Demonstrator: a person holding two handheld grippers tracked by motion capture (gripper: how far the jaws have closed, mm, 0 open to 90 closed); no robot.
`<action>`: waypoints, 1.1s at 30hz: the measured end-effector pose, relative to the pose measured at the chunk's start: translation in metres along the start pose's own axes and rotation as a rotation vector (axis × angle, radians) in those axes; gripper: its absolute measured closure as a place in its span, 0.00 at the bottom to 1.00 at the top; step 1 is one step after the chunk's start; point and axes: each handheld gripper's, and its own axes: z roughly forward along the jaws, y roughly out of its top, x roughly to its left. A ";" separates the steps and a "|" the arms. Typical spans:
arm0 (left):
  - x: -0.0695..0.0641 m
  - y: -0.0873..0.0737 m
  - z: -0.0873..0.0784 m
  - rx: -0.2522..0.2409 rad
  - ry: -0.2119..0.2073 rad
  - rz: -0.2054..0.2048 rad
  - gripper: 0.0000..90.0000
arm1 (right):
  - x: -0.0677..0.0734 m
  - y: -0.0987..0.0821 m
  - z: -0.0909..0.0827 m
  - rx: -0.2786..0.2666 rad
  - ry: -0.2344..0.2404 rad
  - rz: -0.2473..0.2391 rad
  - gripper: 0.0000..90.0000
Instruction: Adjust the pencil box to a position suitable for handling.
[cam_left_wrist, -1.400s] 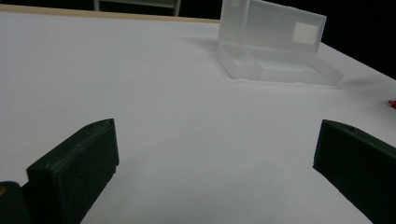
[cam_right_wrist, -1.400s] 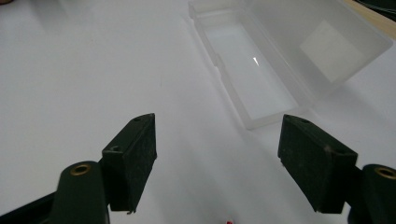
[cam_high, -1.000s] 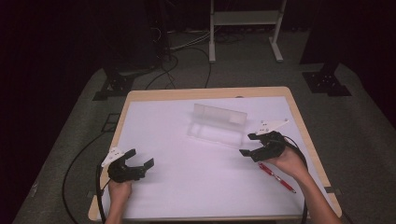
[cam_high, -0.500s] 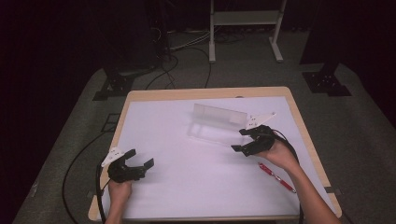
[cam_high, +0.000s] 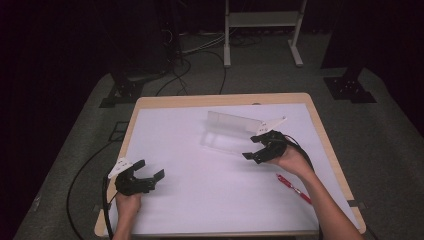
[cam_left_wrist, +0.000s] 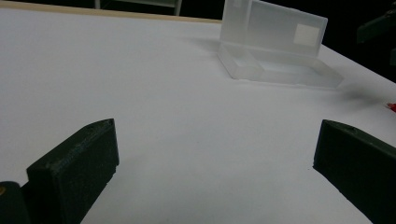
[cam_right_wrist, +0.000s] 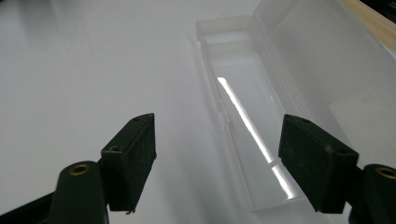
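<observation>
We are looking down at a white table with a clear plastic box lying open near the far middle. Its lid is standing up behind the tray. The box is so see-through that its edges are hard to make out from above. Its long side is running left to right across the table.

A red pen is lying near the right edge, and an arm is covering part of it. In the left gripper view only its tip is peeking in at the right edge.

We are holding the left gripper low over the near left of the table, well apart from the box. Its jaws are spread wide with nothing between them.

We are holding the right gripper just beside the right end of the box, jaws also wide and empty. The right gripper view is looking straight down the long tray, with a bright streak of light on its bottom and a smaller part at the far end.
</observation>
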 end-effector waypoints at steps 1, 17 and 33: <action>0.000 0.000 0.000 -0.001 0.000 0.000 0.00 | 0.000 0.001 0.002 0.004 0.000 0.000 0.30; 0.000 0.000 0.000 -0.004 -0.001 -0.008 0.00 | -0.009 0.003 0.037 0.040 0.027 0.015 0.37; 0.001 0.000 0.000 -0.001 -0.003 -0.016 0.00 | -0.015 0.004 0.063 0.084 0.067 0.020 0.50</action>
